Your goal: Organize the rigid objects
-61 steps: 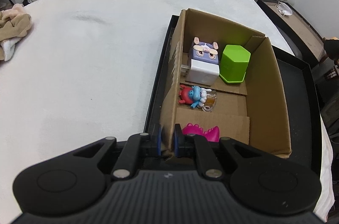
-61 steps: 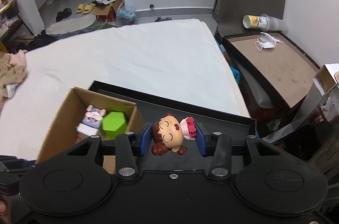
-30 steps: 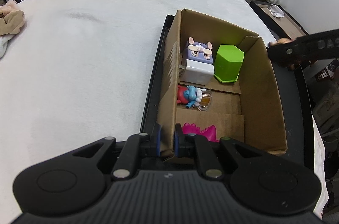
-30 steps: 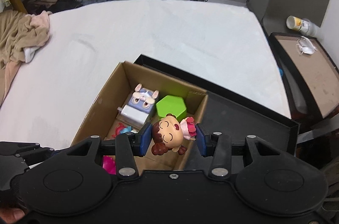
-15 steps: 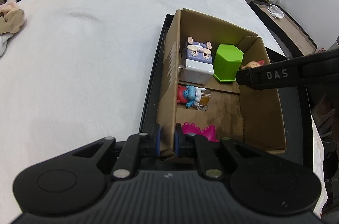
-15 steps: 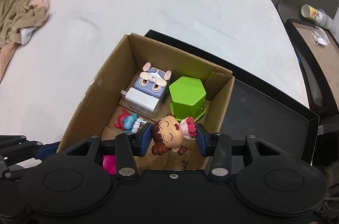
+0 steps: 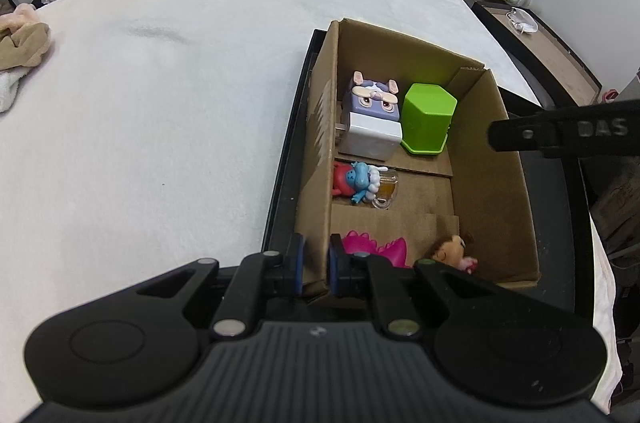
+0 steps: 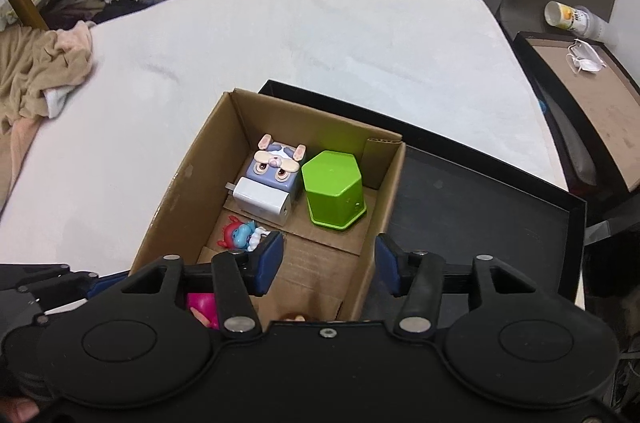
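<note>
While clamped on the near left wall of the cardboard box [image 7: 496,143], left tool [image 7: 316,265] grips that cardboard edge between its blue pads [image 7: 298,263], one pad outside the wall and one inside. Right tool [image 8: 328,265] released, blue pads spread wide and holding nothing, hovering above the near half of the box.

Inside the box, at the far end: purple rabbit-faced cube [image 7: 374,97] sitting against a white charger block [image 7: 374,139], both beside a green hexagonal container [image 7: 426,119] standing with its flared rim down. Midway along the left wall: small blue-and-red figurine [image 7: 354,181] lying on its side, touching a tiny clear mug [image 7: 386,189]. At the near end: pink toy [image 7: 376,249] partly hidden behind the left tool, and a brown-haired doll figurine [image 7: 450,251] lying on the box floor near the right corner, just beside the pink toy; from the right wrist view, only a sliver of the doll's head visible under the tool body.

Box resting in a black tray [image 8: 480,207], on its left part, with the tray's right part bare. Tray sitting on a white-covered surface [image 7: 160,103], a crumpled beige cloth [image 8: 36,71] lying at its far left edge. Off to the right, a brown side table [image 8: 592,79] carrying a face mask [image 8: 586,61], with a tipped-over cup [image 8: 568,17] just behind it.
</note>
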`<state>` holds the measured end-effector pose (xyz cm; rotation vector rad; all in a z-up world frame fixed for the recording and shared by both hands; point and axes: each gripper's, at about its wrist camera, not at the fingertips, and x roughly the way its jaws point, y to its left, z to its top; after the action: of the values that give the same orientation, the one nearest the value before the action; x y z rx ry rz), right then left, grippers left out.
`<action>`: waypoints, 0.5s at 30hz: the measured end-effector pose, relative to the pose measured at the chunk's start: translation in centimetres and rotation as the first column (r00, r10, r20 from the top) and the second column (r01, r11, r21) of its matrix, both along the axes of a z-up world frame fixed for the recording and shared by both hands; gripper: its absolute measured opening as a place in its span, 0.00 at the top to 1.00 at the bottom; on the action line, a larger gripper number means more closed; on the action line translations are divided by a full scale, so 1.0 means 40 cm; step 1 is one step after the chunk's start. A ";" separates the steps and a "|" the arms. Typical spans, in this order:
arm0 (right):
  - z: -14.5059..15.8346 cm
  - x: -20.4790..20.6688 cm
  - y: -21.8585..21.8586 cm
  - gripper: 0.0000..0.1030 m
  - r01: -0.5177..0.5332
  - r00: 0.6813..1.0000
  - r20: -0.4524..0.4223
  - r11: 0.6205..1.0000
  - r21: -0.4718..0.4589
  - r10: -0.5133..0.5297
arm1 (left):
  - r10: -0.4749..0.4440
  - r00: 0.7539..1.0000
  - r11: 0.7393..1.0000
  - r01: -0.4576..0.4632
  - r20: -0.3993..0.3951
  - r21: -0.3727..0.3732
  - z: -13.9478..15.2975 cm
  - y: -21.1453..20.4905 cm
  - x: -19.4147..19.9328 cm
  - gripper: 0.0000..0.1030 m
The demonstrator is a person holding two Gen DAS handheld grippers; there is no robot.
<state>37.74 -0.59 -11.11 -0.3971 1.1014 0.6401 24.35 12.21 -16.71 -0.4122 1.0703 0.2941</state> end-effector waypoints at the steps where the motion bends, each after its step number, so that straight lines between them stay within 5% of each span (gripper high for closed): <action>1: 0.006 -0.003 -0.006 0.49 0.000 1.000 0.005 1.000 0.005 0.000 | 0.000 1.000 1.000 0.000 -0.002 0.000 0.000 0.000 0.000 0.89; 15: 0.075 -0.035 -0.107 0.23 0.087 0.996 -0.012 0.991 0.098 -0.087 | -0.034 0.999 0.999 0.034 0.001 0.041 0.076 -0.013 0.006 0.88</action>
<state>36.33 -4.88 -8.10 -0.2600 1.0842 0.6167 24.61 11.68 -13.66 -0.3577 1.0671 0.2851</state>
